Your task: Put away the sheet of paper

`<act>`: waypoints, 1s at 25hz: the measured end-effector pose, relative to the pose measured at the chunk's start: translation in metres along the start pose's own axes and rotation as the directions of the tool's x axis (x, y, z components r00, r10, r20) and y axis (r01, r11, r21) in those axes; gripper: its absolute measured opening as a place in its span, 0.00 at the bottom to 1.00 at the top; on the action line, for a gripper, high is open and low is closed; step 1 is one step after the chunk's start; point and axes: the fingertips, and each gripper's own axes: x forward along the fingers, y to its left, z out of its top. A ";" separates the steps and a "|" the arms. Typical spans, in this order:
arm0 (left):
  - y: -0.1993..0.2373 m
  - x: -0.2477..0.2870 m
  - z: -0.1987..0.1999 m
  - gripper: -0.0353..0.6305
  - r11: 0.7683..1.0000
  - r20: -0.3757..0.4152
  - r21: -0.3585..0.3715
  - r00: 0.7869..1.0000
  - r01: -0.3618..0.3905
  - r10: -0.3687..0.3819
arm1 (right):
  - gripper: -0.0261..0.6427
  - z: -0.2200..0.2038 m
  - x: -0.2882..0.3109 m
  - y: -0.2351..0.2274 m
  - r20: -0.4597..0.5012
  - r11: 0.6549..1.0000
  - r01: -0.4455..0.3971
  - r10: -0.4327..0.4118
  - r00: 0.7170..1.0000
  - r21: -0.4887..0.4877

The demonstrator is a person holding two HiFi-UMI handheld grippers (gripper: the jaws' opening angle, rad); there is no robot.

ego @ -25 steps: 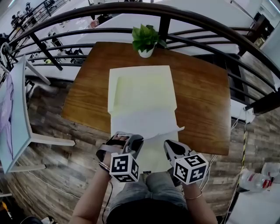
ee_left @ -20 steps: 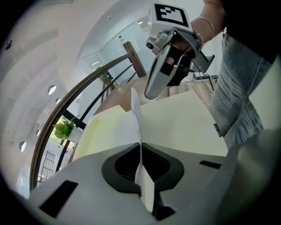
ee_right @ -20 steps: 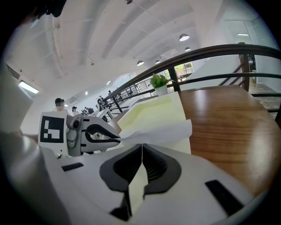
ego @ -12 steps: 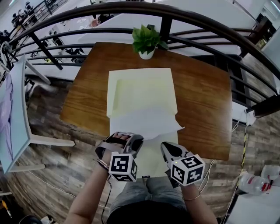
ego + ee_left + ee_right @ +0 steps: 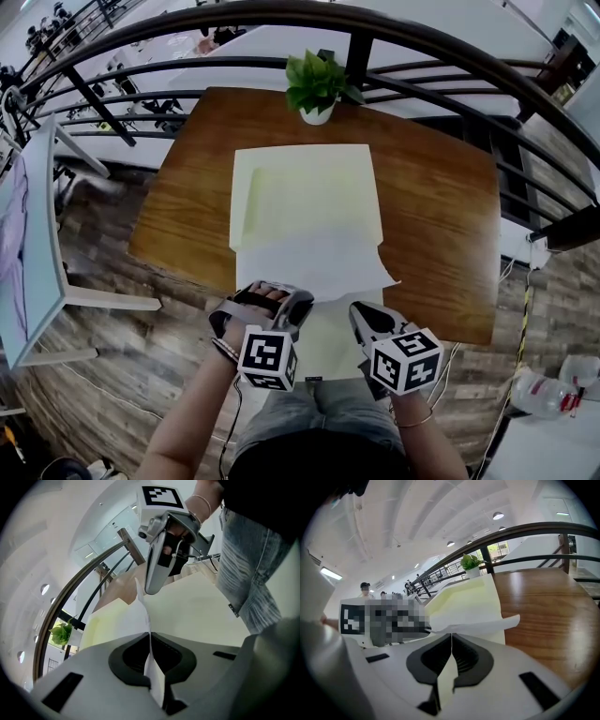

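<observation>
A white sheet of paper [image 5: 314,262] lies across the near half of an open pale yellow folder [image 5: 305,192] on the wooden table [image 5: 431,206]. My left gripper [image 5: 296,304] is at the sheet's near left edge and is shut on it. In the left gripper view the white sheet [image 5: 146,620] runs edge-on between the closed jaws [image 5: 151,639]. My right gripper [image 5: 362,315] is at the table's near edge, shut on the folder's near flap [image 5: 330,333]. In the right gripper view the pale flap sits in the jaws [image 5: 451,641], with the white sheet [image 5: 468,623] just ahead.
A potted green plant [image 5: 316,84] stands at the table's far edge, beyond the folder. A dark curved railing [image 5: 422,37] runs behind the table. Bare wood shows left and right of the folder. The person's jeans [image 5: 309,403] are right at the near edge.
Almost nothing: both grippers keep their grips, and the sheet's near right corner has drifted slightly right and toward me.
</observation>
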 end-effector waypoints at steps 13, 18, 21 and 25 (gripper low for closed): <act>0.022 0.001 -0.034 0.09 0.996 -0.083 -0.062 0.995 -0.067 0.061 | 0.08 0.003 0.009 0.003 0.001 1.000 -0.008 0.008 1.000 -0.005; 0.031 0.002 -0.043 0.09 0.988 -0.107 -0.111 0.990 -0.104 0.092 | 0.08 0.006 0.012 0.003 -0.002 1.000 -0.005 0.005 1.000 -0.007; 0.040 0.003 -0.050 0.09 0.982 -0.149 -0.123 0.981 -0.143 0.124 | 0.08 0.009 0.014 0.003 -0.002 1.000 -0.006 0.006 1.000 -0.006; 0.046 0.008 -0.059 0.09 0.973 -0.181 -0.159 0.974 -0.165 0.136 | 0.08 0.011 0.018 0.001 0.000 1.000 -0.001 0.001 1.000 -0.004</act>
